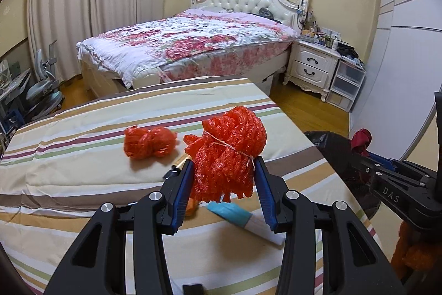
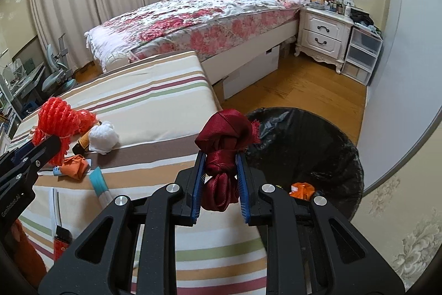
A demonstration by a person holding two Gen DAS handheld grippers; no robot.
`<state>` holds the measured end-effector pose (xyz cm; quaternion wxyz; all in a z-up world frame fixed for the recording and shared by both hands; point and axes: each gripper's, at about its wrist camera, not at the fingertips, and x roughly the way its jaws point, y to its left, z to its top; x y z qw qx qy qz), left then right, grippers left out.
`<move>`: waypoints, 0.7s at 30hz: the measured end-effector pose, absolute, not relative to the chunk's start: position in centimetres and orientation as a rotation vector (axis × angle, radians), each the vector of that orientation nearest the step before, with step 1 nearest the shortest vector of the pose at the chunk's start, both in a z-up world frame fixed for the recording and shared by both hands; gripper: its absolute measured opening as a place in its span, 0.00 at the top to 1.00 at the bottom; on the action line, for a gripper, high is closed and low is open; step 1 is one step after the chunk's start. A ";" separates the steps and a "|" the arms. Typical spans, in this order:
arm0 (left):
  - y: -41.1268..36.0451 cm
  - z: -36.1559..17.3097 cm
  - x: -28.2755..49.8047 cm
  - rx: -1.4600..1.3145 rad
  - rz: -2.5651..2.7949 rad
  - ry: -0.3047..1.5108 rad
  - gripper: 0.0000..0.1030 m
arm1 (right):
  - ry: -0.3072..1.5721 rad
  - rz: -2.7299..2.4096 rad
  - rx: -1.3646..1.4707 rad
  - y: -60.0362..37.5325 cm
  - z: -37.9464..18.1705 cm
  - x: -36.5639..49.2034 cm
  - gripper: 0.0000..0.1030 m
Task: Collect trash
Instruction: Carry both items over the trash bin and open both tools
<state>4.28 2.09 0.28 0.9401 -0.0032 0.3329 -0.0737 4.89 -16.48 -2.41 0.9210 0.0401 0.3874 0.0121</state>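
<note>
My left gripper is shut on a red foam-net bundle tied with a rubber band, held above the striped table; the bundle also shows in the right wrist view. My right gripper is shut on a knotted dark red cloth, held at the table's right edge beside a black-lined trash bin that holds an orange scrap. A second red net ball lies on the table.
On the table lie a white wad, an orange crumpled piece, and a blue-and-white wrapper. A floral bed, a white nightstand and plastic drawers stand behind. Wooden floor lies around the bin.
</note>
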 end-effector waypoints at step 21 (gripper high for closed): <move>-11.6 -2.6 8.0 0.133 -0.307 0.720 0.57 | 0.812 -0.132 0.182 -26.0 -5.2 5.1 0.79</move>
